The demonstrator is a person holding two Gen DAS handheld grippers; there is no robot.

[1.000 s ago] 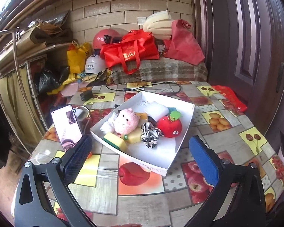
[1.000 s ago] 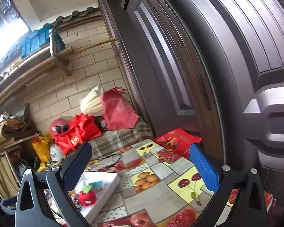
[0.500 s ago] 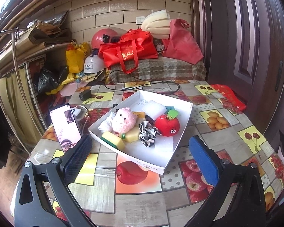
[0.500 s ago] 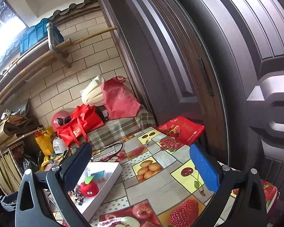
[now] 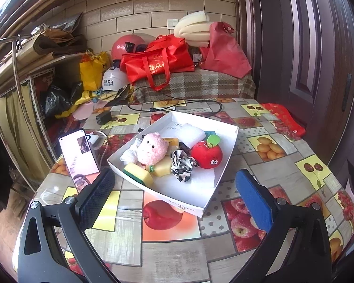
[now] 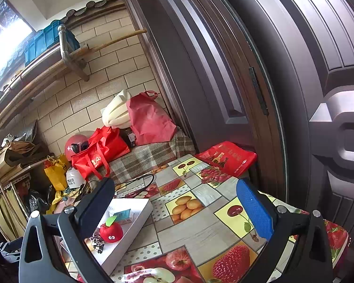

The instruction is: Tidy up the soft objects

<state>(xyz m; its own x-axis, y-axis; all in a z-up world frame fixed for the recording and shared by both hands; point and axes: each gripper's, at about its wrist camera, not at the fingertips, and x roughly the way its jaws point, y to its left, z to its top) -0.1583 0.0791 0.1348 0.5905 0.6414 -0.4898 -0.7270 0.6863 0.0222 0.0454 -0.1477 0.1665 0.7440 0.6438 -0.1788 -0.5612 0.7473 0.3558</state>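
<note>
A white tray point(image 5: 221, 169) on the fruit-pattern table holds a pink plush pig point(image 5: 152, 148), a red plush apple point(image 5: 206, 153), a black-and-white cloth point(image 5: 182, 165), a yellow-green sponge point(image 5: 139, 174), a yellow sponge and a white foam block point(image 5: 193, 134). My left gripper point(image 5: 174, 198) is open and empty, in front of the tray's near edge. My right gripper point(image 6: 177, 210) is open and empty, above the table to the right of the tray point(image 6: 139, 214); the plush apple point(image 6: 111, 232) shows by its left finger.
A phone point(image 5: 79, 155) stands propped left of the tray. A black cable point(image 5: 177, 108) and charger lie behind it. Red bags point(image 5: 158, 63), helmets and foam are piled at the back. A dark door point(image 6: 247, 70) runs along the right. A red bag point(image 6: 226, 158) lies at the table's far right.
My left gripper has drawn back slightly from the tray. My right gripper has tilted down, so more of the table and tray shows. Both stay open.
</note>
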